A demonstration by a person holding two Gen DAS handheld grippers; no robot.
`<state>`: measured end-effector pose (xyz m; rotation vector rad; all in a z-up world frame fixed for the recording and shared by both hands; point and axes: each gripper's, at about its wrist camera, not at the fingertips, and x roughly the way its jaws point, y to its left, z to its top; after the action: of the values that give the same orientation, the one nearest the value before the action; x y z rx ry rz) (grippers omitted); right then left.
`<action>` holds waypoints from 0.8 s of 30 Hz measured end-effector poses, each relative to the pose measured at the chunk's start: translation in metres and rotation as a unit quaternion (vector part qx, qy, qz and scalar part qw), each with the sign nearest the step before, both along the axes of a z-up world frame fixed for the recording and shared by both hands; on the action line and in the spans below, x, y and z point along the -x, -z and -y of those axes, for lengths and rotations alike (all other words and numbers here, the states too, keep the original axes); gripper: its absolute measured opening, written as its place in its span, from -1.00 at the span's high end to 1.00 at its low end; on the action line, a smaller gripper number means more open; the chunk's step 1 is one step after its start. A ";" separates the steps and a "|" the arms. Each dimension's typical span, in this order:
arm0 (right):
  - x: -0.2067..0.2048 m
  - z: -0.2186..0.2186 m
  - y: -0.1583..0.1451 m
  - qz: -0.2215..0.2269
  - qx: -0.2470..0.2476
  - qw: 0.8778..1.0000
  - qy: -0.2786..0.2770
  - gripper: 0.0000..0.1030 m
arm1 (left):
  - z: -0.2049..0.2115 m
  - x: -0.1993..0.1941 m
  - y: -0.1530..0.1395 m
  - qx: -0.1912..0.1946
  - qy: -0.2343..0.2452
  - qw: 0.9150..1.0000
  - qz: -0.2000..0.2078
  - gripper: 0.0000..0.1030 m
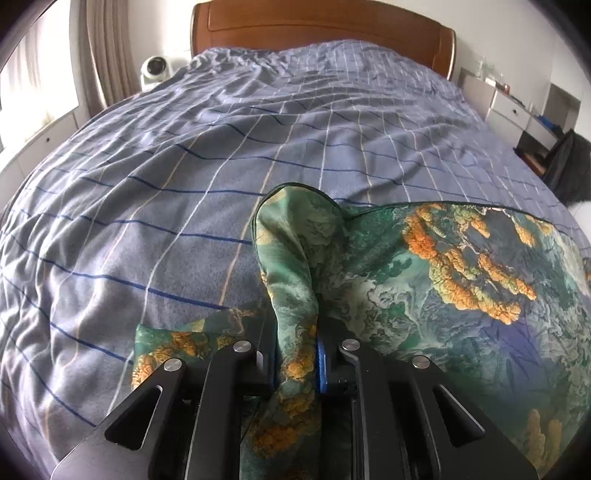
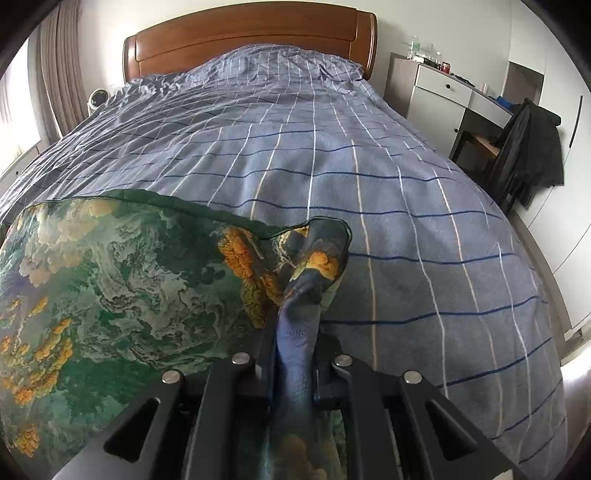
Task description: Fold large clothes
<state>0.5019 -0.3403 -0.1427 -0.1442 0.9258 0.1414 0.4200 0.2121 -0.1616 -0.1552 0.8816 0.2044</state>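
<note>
Both grippers stretch cloth crosswise.

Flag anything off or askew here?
Nothing damaged or spilled. The green cloth is pinched by both tongs, left and right, each with a bunched corner poking past the tips. The duvet is wrinkled near the headboard. A dark jacket hangs over the chair: untidy, not odd.

Left gripper clamped tight; right gripper likewise, both level
</note>
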 end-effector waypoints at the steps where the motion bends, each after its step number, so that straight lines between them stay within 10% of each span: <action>1: 0.001 -0.001 0.002 0.002 -0.003 1.000 0.001 0.75 | -0.001 0.000 0.001 0.004 -0.001 1.000 0.003 0.71; 7: -0.001 -0.002 0.006 0.001 -0.017 1.000 0.003 0.68 | -0.002 0.001 0.001 0.005 0.003 1.000 -0.003 0.55; 14: 0.000 0.005 -0.003 -0.003 -0.026 1.000 0.009 0.55 | -0.014 0.011 -0.023 0.023 -0.027 0.999 -0.007 -0.74; 18: -0.001 0.019 -0.024 -0.001 -0.039 0.999 0.031 -0.63 | -0.023 0.034 -0.052 0.028 -0.027 0.999 0.013 -0.81; 24: 0.017 0.036 -0.074 0.038 -0.037 0.998 0.025 -0.65 | -0.033 0.081 -0.085 0.008 -0.013 0.999 0.037 -0.88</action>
<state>0.4846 -0.3767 -0.0682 -0.0571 0.8455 0.1223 0.3386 0.2446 -0.0766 -0.1869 0.8084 0.2141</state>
